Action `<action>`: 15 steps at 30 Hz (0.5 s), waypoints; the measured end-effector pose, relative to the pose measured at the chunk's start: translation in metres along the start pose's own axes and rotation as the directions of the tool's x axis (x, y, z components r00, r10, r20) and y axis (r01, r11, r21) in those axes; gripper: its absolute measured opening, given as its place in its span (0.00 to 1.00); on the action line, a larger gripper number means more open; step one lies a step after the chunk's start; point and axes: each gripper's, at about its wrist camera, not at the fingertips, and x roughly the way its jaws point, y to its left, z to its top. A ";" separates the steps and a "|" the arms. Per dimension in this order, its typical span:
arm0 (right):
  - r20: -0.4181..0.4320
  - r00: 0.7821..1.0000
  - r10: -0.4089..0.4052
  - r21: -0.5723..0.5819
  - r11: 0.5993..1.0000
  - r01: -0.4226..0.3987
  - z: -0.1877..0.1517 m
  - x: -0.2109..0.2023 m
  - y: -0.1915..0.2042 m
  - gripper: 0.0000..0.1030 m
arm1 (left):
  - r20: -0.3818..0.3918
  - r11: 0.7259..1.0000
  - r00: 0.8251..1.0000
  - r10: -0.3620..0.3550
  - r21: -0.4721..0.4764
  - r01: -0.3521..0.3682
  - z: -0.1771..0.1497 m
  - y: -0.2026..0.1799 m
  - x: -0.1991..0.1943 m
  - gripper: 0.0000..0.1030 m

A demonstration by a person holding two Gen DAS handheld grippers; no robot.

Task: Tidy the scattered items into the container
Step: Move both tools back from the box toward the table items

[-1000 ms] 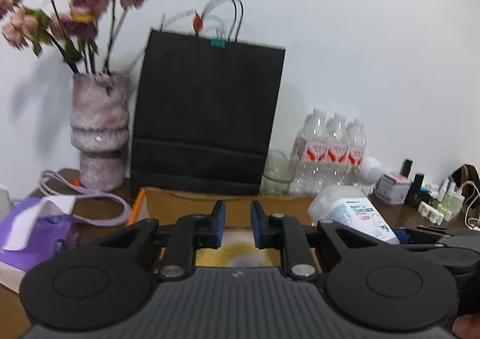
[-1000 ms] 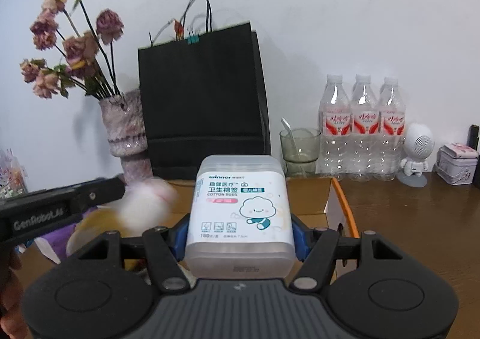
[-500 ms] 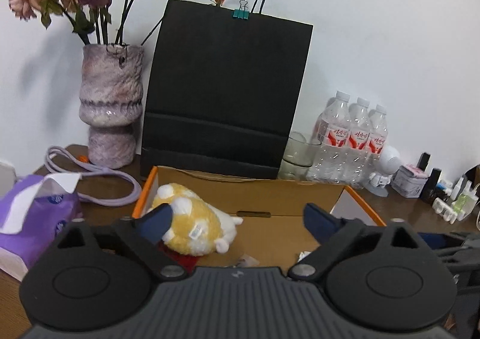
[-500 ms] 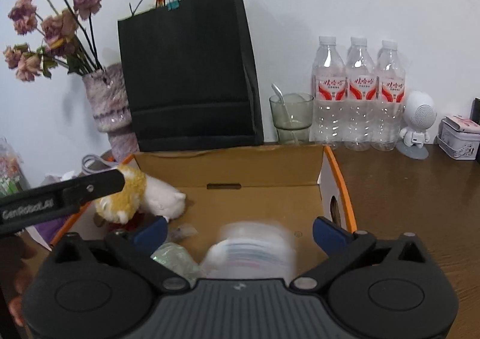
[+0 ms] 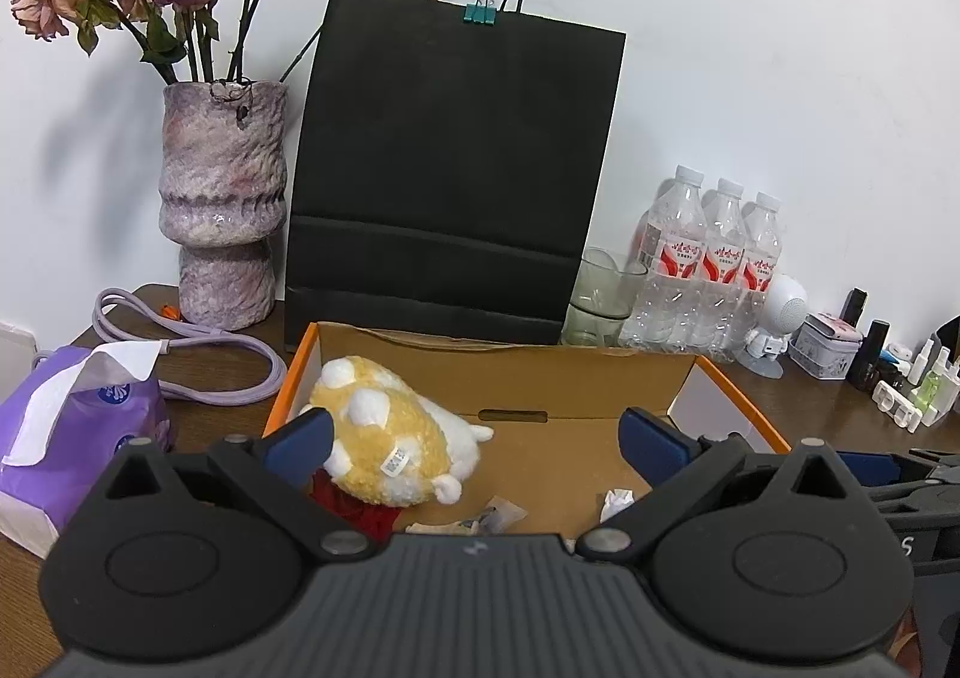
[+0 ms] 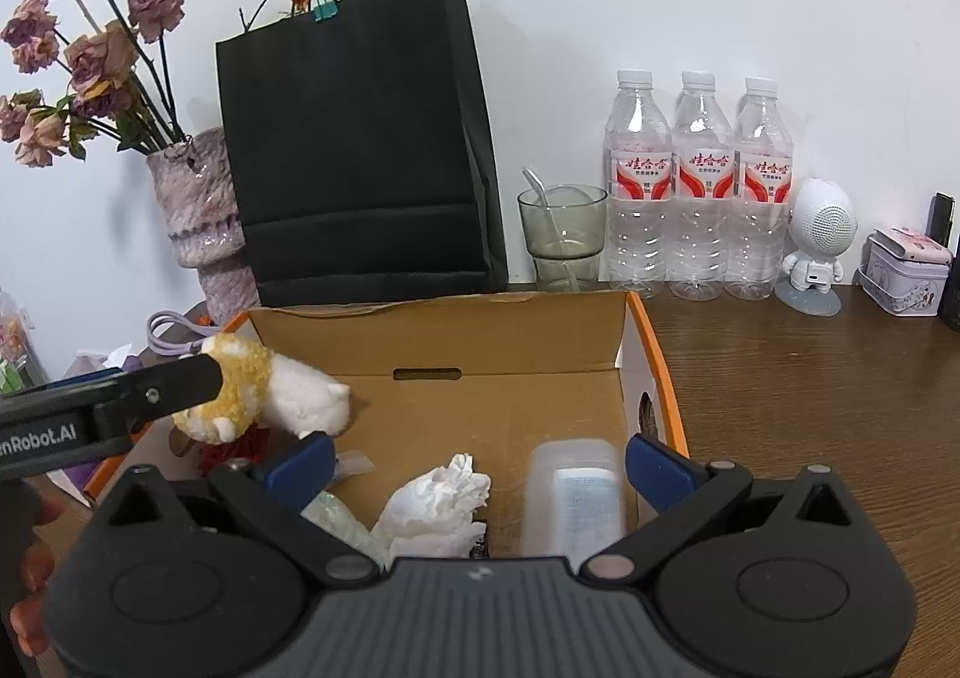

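Note:
An open cardboard box with orange edges (image 5: 600, 372) (image 6: 654, 354) stands on the wooden table. A yellow and white plush toy (image 5: 390, 438) (image 6: 288, 390) lies in its left part. A clear cotton-bud box (image 6: 573, 498) lies in its right part, beside a crumpled white tissue (image 6: 438, 504). Small wrappers (image 5: 480, 519) lie on the box floor. My left gripper (image 5: 477, 438) is open and empty above the box's near left side. My right gripper (image 6: 480, 456) is open and empty above the cotton-bud box and tissue.
A black paper bag (image 5: 444, 168), a vase of dried roses (image 5: 222, 204), a glass (image 6: 561, 234) and three water bottles (image 6: 699, 186) stand behind the box. A purple tissue pack (image 5: 72, 426) lies left. A small robot figure (image 6: 819, 246), a tin (image 6: 906, 276) and cosmetics (image 5: 900, 378) are right.
My right gripper opened and let go of the cotton-bud box, which now lies in the cardboard box. My left gripper opened and the plush toy now lies in the box.

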 end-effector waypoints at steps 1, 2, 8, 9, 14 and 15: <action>-0.002 1.000 -0.002 -0.003 1.000 0.002 0.000 0.000 0.000 1.00 | -0.001 1.000 1.000 0.000 0.001 0.000 0.000 0.000 0.000 1.00; -0.004 1.000 -0.003 -0.006 1.000 0.003 -0.001 0.001 0.001 1.00 | -0.002 1.000 1.000 0.000 0.001 0.000 0.000 0.000 0.000 1.00; -0.008 1.000 -0.003 -0.019 1.000 0.003 -0.002 0.000 0.003 1.00 | -0.001 1.000 1.000 -0.004 0.002 0.004 -0.001 -0.003 -0.003 1.00; -0.007 1.000 -0.003 -0.024 1.000 0.003 -0.002 -0.001 0.005 1.00 | 0.001 1.000 1.000 -0.007 0.002 0.007 -0.001 -0.004 -0.005 1.00; 0.005 1.000 -0.012 -0.052 0.999 0.012 -0.007 -0.011 0.012 1.00 | 0.017 1.000 1.000 -0.015 0.016 0.015 -0.007 -0.006 -0.022 1.00; 0.004 1.000 -0.012 -0.057 0.998 0.012 -0.009 -0.013 0.013 1.00 | 0.018 1.000 1.000 -0.013 0.017 0.012 -0.009 -0.005 -0.025 1.00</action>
